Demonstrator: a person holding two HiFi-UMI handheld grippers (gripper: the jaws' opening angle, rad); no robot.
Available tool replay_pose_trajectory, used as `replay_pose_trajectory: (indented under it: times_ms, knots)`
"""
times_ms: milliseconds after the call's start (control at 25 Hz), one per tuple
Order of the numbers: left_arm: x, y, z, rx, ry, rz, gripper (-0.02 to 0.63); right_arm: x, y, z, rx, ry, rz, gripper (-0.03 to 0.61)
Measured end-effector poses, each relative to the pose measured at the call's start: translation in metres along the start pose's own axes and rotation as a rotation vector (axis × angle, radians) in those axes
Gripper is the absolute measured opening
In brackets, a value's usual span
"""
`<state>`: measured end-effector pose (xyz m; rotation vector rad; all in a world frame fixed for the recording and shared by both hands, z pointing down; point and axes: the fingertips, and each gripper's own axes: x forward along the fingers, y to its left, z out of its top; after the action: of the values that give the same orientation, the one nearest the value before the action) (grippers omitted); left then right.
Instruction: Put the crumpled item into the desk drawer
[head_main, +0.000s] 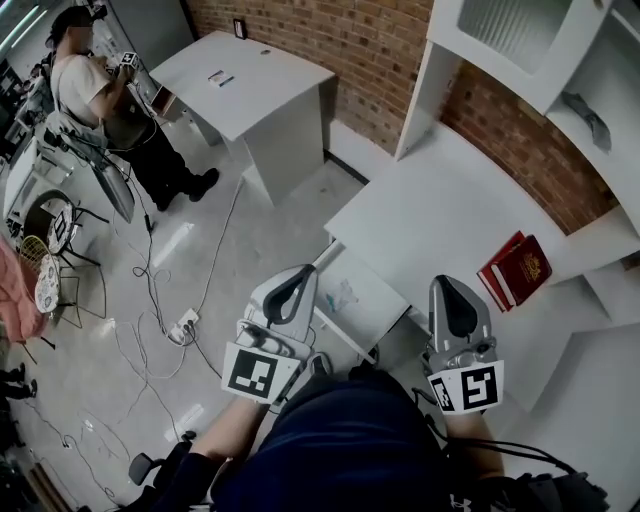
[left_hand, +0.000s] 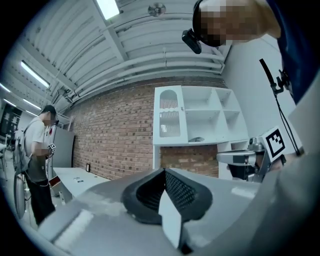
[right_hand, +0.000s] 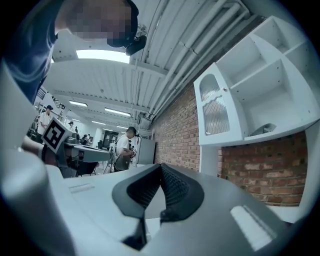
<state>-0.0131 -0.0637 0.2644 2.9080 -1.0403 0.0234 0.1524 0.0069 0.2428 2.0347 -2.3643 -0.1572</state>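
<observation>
In the head view the white desk has a drawer standing pulled out at its left front. A pale crumpled thing lies inside it, too faint to make out well. My left gripper hangs over the drawer's left edge, shut and empty. My right gripper is shut and empty too, over the desk's front edge to the right of the drawer. Both gripper views look upward at the ceiling and brick wall, where the left gripper and right gripper show their jaws pressed together with nothing between.
Red books lie on the desk's right side, under the white hutch. A grey object rests on a shelf. A second white table and a standing person are at far left. Cables and a power strip cross the floor.
</observation>
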Motion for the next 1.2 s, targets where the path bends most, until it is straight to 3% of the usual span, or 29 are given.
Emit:
replay_pose_trajectory:
  times_ms: [1200]
  knots:
    - [0.026,0.009,-0.01,0.018,0.038,0.006,0.002,0.023,-0.02,-0.013,0.027,0.016,0.012,0.002]
